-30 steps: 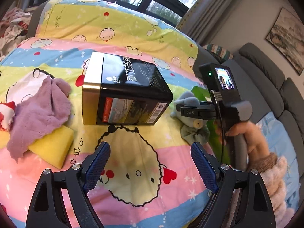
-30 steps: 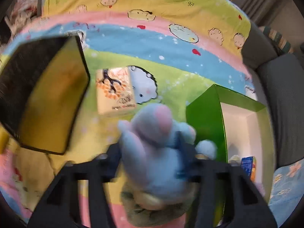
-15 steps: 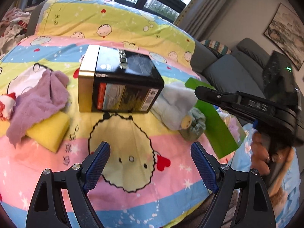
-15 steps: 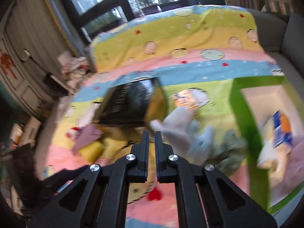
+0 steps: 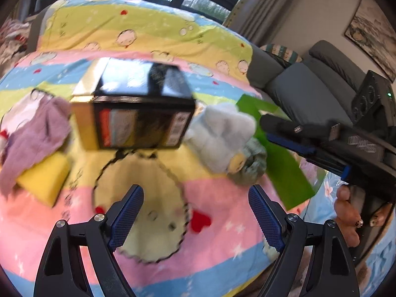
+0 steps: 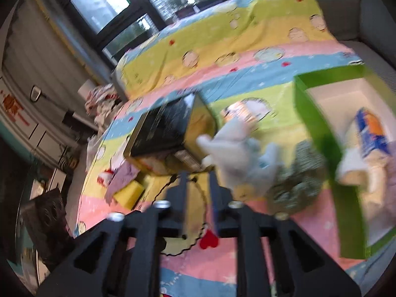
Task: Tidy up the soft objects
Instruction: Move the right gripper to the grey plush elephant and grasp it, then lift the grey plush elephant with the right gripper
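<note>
The left gripper point(image 5: 195, 212) is hanging with its jaws spread wide and nothing between them, over the big cartoon print on the striped blanket point(image 5: 153, 34), where a broad bare patch is lying free. The right gripper point(image 6: 198, 193) is hovering with its jaws partly apart and empty; they have just been opening again after snapping together half a second ago. A second ago those jaws were clamped on the pale blue plush toy point(image 5: 220, 136); it is now lying on the blanket, leaning on a grey-green knitted cloth point(image 5: 250, 165), just beside the black and gold box point(image 5: 138, 113) on one side and the outer wall of the green box point(image 6: 319, 128) on the other. Left of the black box, a purple towel point(image 5: 34, 138) is draping over a yellow sponge point(image 5: 44, 178). The green box is sitting at the blanket's right edge, holding a blue and orange packet point(image 6: 371, 131), with a grey sofa point(image 5: 307, 91) beyond
</note>
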Motion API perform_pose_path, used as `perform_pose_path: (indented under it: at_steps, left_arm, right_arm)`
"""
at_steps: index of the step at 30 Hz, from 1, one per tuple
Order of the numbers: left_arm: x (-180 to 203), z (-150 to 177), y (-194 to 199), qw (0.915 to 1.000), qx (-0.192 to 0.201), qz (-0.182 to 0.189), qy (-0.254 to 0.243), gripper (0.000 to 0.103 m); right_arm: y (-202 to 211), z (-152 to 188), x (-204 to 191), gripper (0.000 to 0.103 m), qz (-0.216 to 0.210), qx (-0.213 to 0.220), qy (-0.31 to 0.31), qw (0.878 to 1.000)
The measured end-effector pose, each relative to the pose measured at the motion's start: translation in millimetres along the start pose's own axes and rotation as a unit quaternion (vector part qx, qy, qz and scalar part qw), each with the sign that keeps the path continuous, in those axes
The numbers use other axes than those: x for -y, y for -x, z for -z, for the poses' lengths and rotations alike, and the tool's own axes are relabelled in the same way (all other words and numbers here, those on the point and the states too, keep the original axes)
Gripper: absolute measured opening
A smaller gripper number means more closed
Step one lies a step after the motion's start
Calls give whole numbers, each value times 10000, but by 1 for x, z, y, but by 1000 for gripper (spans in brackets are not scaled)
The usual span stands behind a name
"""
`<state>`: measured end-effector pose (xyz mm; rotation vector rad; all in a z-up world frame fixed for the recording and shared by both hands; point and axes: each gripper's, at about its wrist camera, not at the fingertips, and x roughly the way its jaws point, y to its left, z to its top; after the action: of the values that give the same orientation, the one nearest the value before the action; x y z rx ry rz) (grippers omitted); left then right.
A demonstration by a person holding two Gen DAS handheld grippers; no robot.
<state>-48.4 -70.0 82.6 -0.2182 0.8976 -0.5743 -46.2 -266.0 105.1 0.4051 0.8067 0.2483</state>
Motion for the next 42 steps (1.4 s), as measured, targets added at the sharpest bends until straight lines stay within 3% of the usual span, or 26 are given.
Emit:
perform_pose_path:
  at_steps: [2, 5, 10, 16, 20, 21, 23, 26, 29, 33, 34, 35, 36, 42]
  left_arm:
    - [10, -8, -8, 9999, 101, 1, -1, 87]
    - [23, -17, -27, 9999, 109, -102, -50, 87]
    - [34, -22, -60, 9998, -43, -155, -123, 87]
    - [31, -20, -89, 9993, -185, -324, -90, 87]
    - [32, -21, -98, 9992, -151, -312, -222, 74]
    - [33, -22, -101, 9993, -158, -207, -262, 62]
    - [32, -24, -108, 9996, -214, -25, -189, 59]
    - [37, -28, -105, 9992, -111, -109, -370, 57]
    - [51, -30, -95, 9979, 73, -239, -594, 54]
    - [74, -35, -78, 9952, 392, -209, -872, 53]
    - [78, -37, -73, 9947, 444, -180, -911, 50]
    - [85, -39, -69, 9942, 447, -33, -981, 39]
    - [92, -41, -66, 9934, 441, 81, -1057, 38]
    - [131, -44, -56, 9845, 642, 177, -1620, 38]
  right_arm:
    - [10, -12, 12, 80, 135, 136, -92, 9998]
    - [12, -33, 27, 80, 331, 113, -295, 9990]
    - [-13, -53, 44, 78, -121, -218, -424, 9988]
    - [-67, -41, 46, 63, -311, -989, -382, 9939]
    - [-86, -36, 45, 45, -136, -1173, -236, 9927]
    - [-88, -36, 47, 44, -69, -1175, -244, 9928]
    - [-89, -34, 53, 44, -216, -1162, -338, 9924]
    - [-87, -34, 60, 37, -265, -1068, -367, 9932]
    - [-78, -37, 68, 23, -453, -926, -527, 9933]
    - [-56, -39, 68, 18, -604, -598, -496, 9951]
    - [-51, -39, 70, 16, -678, -545, -516, 9949]
    - [-45, -39, 72, 14, -818, -517, -551, 9938]
    - [-38, -40, 73, 13, -957, -397, -570, 9930]
    - [-1, -45, 80, 11, -1426, 83, -671, 9875]
